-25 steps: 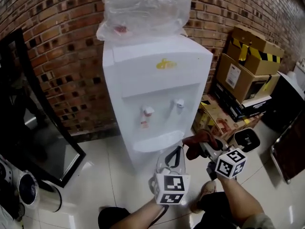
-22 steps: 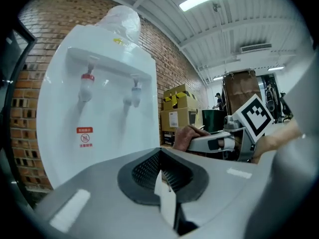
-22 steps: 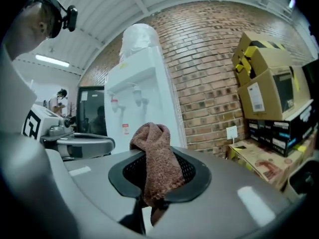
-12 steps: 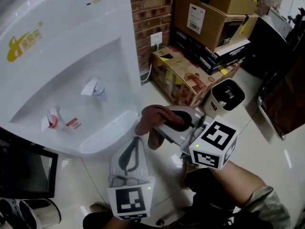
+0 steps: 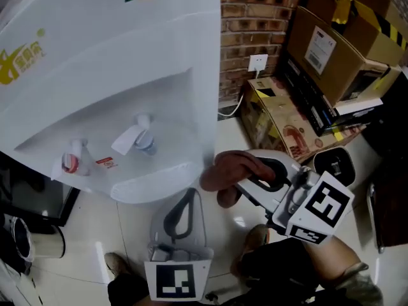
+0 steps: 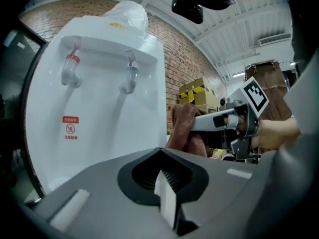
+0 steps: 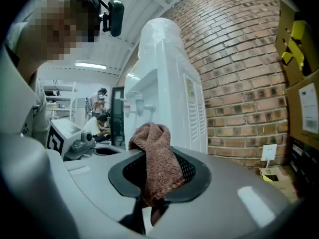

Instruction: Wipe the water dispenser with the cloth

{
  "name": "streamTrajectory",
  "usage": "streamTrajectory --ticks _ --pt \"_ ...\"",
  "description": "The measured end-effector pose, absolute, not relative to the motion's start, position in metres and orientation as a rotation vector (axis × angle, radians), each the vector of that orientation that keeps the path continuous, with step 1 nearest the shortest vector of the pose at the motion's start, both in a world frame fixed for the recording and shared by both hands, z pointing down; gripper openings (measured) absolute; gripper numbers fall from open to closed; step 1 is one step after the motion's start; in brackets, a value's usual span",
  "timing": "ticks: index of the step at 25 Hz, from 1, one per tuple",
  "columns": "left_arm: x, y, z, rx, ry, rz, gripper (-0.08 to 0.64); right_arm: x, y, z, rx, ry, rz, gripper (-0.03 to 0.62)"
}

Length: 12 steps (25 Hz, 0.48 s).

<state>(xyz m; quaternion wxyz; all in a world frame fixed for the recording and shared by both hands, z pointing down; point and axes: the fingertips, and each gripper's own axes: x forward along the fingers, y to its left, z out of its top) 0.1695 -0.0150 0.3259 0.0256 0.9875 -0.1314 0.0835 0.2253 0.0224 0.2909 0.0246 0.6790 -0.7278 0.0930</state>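
Cloth (image 7: pixel 155 153), pinched in the right gripper's (image 7: pixel 152 198) closed fingers, hangs just short of the water dispenser (image 5: pixel 127 62) ahead, so the approach likely ends by pressing it on, while the left gripper's (image 6: pixel 167 195) fingers sit together, empty.

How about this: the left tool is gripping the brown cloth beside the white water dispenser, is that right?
Not quite: it is the right tool that grips the brown cloth beside the white water dispenser. The right gripper view shows the cloth pinched between its jaws; the left tool is shut with nothing in it.
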Motion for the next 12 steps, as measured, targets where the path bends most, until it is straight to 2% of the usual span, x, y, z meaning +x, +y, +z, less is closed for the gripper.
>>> streamTrajectory --ticks 12 --pt "0.177 -0.013 0.314 2.954 -0.921 0.181 0.0 0.269 0.006 0.28 1.86 -2.456 0.109 0.091"
